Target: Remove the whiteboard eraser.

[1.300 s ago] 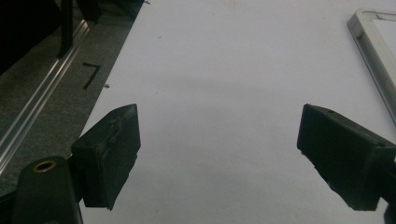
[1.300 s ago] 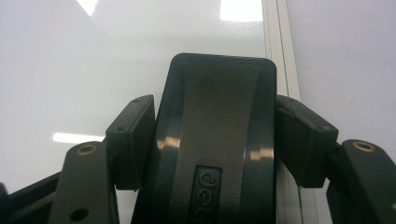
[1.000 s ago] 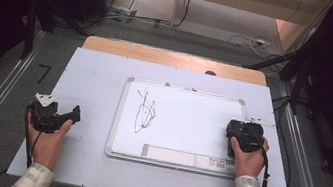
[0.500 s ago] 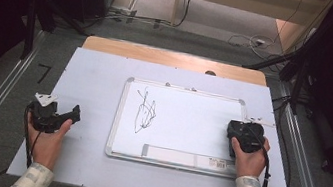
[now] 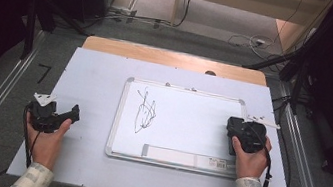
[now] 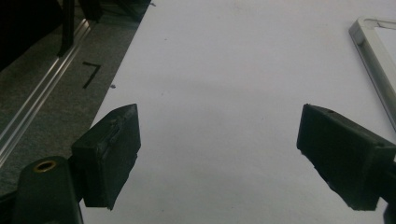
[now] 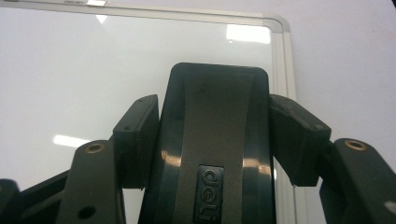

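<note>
In the right gripper view, a black Deli whiteboard eraser [image 7: 217,140] is seen clamped by the right gripper [image 7: 215,135], whose jaws have just been closing. From the high view it is placed at the whiteboard's [image 5: 179,126] three o'clock edge. The left gripper [image 6: 219,154] is held wide open and empty over the table [image 6: 224,70].

Black eraser [image 7: 215,140], flat on whiteboard [image 5: 185,122] near its right edge, black scribble [image 5: 144,113] at board's left

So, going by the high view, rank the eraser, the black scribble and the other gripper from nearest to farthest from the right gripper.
1. Eraser: clamped between the right gripper's jaws, on the whiteboard's right side.
2. Scribble: on the board's left half, well to the left of that gripper.
3. Left gripper: farthest, off the board near the table's left edge, jaws open.
</note>
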The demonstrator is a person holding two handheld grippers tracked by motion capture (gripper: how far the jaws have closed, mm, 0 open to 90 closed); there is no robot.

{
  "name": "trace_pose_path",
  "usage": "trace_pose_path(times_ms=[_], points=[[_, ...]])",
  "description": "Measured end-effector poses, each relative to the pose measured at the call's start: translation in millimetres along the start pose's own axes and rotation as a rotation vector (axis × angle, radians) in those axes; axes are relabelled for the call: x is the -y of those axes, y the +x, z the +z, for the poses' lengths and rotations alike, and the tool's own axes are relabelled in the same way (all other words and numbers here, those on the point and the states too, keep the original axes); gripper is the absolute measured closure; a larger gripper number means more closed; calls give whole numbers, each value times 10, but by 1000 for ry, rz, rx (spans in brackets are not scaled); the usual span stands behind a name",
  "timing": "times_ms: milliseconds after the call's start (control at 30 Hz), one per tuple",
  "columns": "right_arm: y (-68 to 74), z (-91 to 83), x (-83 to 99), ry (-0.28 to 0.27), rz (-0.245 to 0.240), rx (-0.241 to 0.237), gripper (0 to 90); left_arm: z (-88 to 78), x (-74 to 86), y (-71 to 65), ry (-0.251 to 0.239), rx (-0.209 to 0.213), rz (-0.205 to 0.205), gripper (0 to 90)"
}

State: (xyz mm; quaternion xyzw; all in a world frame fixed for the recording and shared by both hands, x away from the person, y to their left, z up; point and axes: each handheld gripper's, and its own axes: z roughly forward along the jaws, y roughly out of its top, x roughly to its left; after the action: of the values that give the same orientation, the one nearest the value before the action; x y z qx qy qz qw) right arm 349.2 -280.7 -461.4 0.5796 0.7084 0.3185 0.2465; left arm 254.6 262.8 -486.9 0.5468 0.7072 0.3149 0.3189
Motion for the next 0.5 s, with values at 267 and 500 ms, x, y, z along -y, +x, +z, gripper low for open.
trace_pose_path(times_ms=[267, 500], points=[[176, -2, -45, 2, -30, -37, 355, 7, -1, 14, 4, 2, -8, 142], [398, 19, -79, 2, -64, -69, 355, 15, -13, 6, 3, 10, -10, 145]])
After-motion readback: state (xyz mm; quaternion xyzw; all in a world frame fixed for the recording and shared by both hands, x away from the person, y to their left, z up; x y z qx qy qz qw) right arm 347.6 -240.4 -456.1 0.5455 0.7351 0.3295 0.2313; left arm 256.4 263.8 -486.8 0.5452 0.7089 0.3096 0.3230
